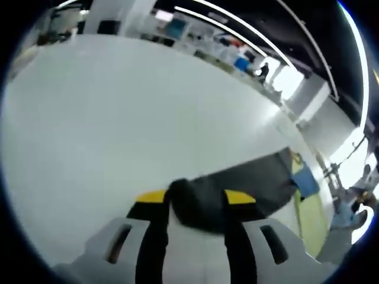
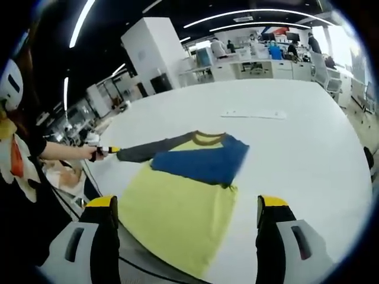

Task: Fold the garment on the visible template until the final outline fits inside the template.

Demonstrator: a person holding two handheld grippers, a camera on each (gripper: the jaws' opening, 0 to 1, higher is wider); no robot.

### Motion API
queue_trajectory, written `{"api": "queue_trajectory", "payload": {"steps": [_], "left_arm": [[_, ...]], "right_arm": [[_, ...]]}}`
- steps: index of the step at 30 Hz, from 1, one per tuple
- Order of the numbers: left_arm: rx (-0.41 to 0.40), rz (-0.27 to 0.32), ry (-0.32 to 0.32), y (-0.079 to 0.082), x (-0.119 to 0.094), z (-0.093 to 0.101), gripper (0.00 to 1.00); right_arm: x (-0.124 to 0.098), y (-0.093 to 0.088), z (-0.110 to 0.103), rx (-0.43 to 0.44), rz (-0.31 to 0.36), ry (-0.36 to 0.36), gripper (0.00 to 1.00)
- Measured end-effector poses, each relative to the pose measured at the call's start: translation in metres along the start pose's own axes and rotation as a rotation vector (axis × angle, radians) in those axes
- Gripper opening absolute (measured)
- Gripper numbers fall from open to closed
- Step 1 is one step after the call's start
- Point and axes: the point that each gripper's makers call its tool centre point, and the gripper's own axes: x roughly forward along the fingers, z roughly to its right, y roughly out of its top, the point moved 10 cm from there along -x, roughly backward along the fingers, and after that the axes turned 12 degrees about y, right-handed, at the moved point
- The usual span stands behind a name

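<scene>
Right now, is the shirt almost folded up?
Not yet. One blue sleeve already lies folded across the yellow shirt. The left gripper holds the grey sleeve stretched out sideways. That sleeve and the long body are not folded yet.

Soft matt cloth garment on a smooth, perhaps laminate, white table.

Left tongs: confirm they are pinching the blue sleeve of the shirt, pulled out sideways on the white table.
Not the blue sleeve: the left tongs pinch the dark grey sleeve of the shirt, pulled out sideways on the white table. The right gripper view shows it.
</scene>
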Motion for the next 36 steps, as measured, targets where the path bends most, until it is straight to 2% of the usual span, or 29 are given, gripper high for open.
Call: {"api": "queue_trajectory", "payload": {"steps": [11, 17, 31, 36], "left_arm": [[-0.011, 0.001, 0.021, 0.006, 0.003, -0.010, 0.17], [-0.020, -0.009, 0.050, 0.005, 0.004, -0.013, 0.04], [0.029, -0.021, 0.094, 0.009, 0.001, -0.002, 0.00], [0.031, 0.013, 0.100, 0.015, -0.012, 0.006, 0.00]], "right_arm": [[0.003, 0.001, -0.004, 0.001, 0.001, -0.003, 0.98], [0.005, 0.002, -0.005, 0.001, -0.002, -0.005, 0.98], [0.006, 0.003, -0.002, 0.001, 0.000, -0.003, 0.98], [0.003, 0.004, -0.002, -0.001, 0.015, -0.002, 0.97]]}}
